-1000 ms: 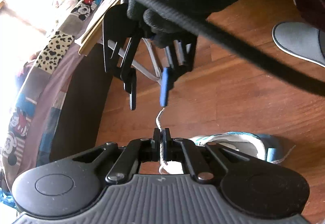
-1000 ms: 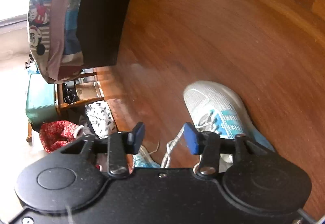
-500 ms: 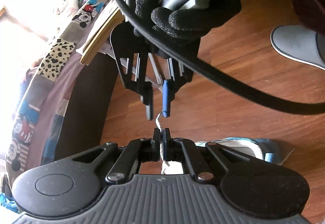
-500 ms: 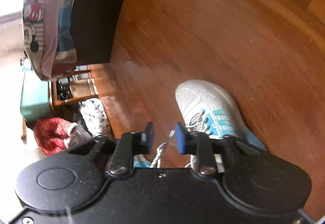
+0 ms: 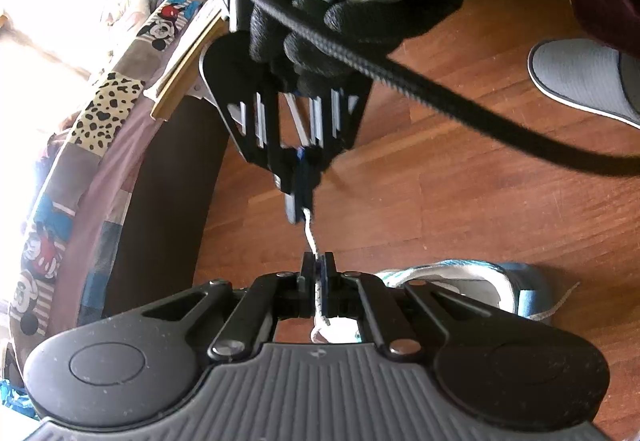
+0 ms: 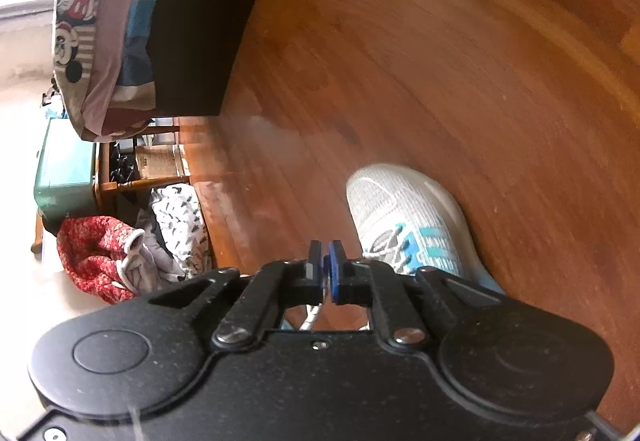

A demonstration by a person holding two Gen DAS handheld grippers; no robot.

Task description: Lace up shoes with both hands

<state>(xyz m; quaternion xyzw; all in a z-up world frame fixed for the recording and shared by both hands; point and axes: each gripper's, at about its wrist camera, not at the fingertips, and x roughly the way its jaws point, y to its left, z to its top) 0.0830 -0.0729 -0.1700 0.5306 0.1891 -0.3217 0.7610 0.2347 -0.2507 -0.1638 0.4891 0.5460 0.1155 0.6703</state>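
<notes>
The left gripper has its fingers pinched together on the white lace, which runs taut toward twelve o'clock into the right gripper, whose fingers are likewise closed on the lace's end. A black-gloved hand holds the right gripper. The white-and-blue shoe rests on the wooden floor, at three o'clock of the right fingers.
</notes>
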